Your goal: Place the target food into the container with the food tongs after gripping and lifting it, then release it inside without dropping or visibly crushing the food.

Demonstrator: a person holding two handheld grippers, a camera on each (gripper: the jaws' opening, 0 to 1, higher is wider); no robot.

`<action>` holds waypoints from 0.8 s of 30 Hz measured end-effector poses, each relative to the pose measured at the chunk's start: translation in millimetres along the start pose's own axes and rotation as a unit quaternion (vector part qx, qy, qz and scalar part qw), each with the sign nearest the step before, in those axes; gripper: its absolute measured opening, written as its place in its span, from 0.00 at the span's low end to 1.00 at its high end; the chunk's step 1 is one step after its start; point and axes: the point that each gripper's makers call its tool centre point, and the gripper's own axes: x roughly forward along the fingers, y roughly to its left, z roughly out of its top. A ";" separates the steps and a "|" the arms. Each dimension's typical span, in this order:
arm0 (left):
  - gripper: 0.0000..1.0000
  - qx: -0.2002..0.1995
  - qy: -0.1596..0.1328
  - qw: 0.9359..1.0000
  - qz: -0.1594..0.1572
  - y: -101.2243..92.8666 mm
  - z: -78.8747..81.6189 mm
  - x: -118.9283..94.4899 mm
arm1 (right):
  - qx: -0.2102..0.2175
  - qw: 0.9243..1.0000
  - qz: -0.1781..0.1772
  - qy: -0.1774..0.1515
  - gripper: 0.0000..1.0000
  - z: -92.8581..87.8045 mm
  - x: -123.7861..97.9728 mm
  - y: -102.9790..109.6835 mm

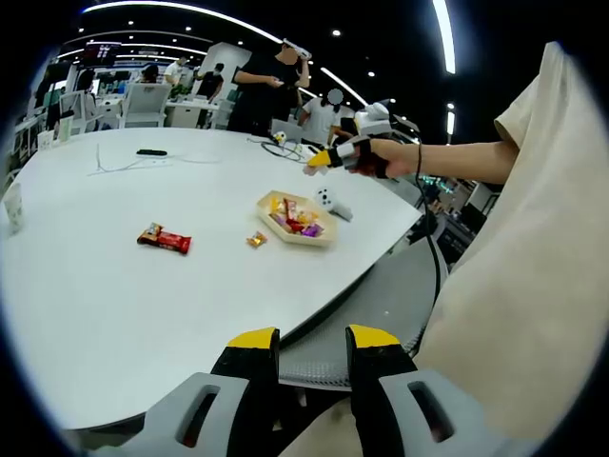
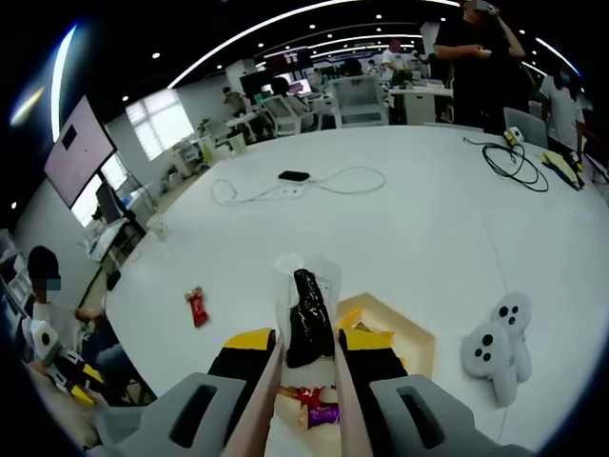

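In the left gripper view a shallow wooden container (image 1: 324, 233) with several wrapped sweets sits near the table's right edge. My left gripper (image 1: 312, 345) stands open and empty, low over the near table edge. A hand holds my right gripper (image 1: 328, 158) in the air beyond the container. In the right gripper view my right gripper (image 2: 309, 345) is shut on the food tongs (image 2: 261, 400). The tongs pinch a dark food piece in a clear wrapper (image 2: 309, 309), held above the container (image 2: 419, 339). More wrapped sweets (image 2: 319, 409) lie in the container below.
A red snack bar (image 1: 164, 238) (image 2: 196, 307) and a small wrapped sweet (image 1: 255, 240) lie on the white table (image 1: 124, 314) left of the container. White controllers (image 2: 500, 347) (image 1: 328, 200) rest to its right. A phone with a cable (image 2: 293, 176) lies farther back. People stand beyond the table.
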 end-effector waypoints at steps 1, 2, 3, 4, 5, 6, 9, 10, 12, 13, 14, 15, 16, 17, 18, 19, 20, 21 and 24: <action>0.27 0.000 0.000 1.000 0.000 0.0 0.0 0.0 | 0.000 1.000 -0.001 0.000 0.25 -0.3 -0.3 -0.2; 0.27 -0.001 0.000 1.000 -0.001 -0.2 -0.1 0.2 | 0.000 1.000 -0.003 0.000 0.26 -0.3 -0.4 -0.7; 0.27 -0.001 0.000 1.000 -0.001 -0.2 -0.2 0.3 | 0.000 1.000 -0.003 0.000 0.26 -0.4 -0.5 -1.1; 0.27 -0.001 0.000 1.000 -0.001 -0.4 -0.3 0.3 | -0.003 1.000 -0.009 0.001 0.26 -0.7 -0.9 -3.2; 0.27 -0.001 0.000 1.000 -0.001 -0.4 -0.5 0.4 | -0.010 1.000 -0.012 0.003 0.26 -1.1 -1.0 -3.9; 0.27 -0.001 0.000 1.000 -0.001 -0.5 -0.6 0.4 | -0.016 1.000 -0.014 0.004 0.26 -1.5 -1.2 -4.6; 0.27 -0.001 0.001 1.000 -0.002 -0.5 -0.7 0.4 | -0.025 0.999 -0.024 0.002 0.27 -0.3 -1.6 -8.4; 0.27 -0.001 0.001 1.000 -0.002 -0.4 -0.8 0.4 | -0.027 0.999 -0.027 0.002 0.28 -0.1 -1.6 -9.9; 0.27 0.000 0.001 1.000 -0.002 -0.2 -0.8 0.4 | -0.031 0.999 -0.035 0.004 0.28 -0.7 -1.9 -13.6; 0.27 -0.001 0.001 1.000 -0.002 -0.2 -0.8 0.4 | -0.034 0.999 -0.037 0.004 0.29 -0.8 -2.1 -14.7; 0.27 0.000 0.001 1.000 -0.002 -0.1 -0.9 0.3 | -0.042 0.998 -0.043 0.004 0.29 -0.6 -2.3 -17.2; 0.27 0.000 0.002 1.000 -0.002 0.0 -1.0 0.2 | -0.043 0.998 -0.045 0.003 0.29 -0.7 -2.4 -17.9; 0.27 -0.001 0.001 1.000 -0.002 0.0 -1.0 0.1 | -0.041 0.998 -0.047 0.003 0.30 -1.5 -2.4 -19.1; 0.27 -0.001 0.001 1.000 -0.002 -0.1 -1.1 0.1 | -0.041 0.998 -0.048 0.003 0.30 -1.7 -2.2 -20.1; 0.27 -0.001 0.002 1.000 -0.002 -0.2 -1.5 0.0 | -0.039 0.998 -0.048 0.002 0.30 -2.0 -2.0 -20.8; 0.27 -0.001 0.002 1.000 -0.002 -0.3 -1.7 0.0 | -0.038 0.998 -0.047 0.002 0.30 -2.1 -1.8 -20.9; 0.27 -0.001 0.002 1.000 -0.003 -0.4 -1.8 0.0 | -0.033 0.999 -0.044 0.000 0.31 -1.9 -1.3 -20.1; 0.27 -0.001 0.003 1.000 -0.003 -0.4 -1.9 0.0 | -0.032 0.999 -0.043 -0.001 0.31 -2.1 -1.2 -19.8; 0.27 -0.002 0.002 1.000 -0.003 -0.2 -1.4 0.3 | -0.034 0.999 -0.039 -0.005 0.29 0.0 -0.9 -17.7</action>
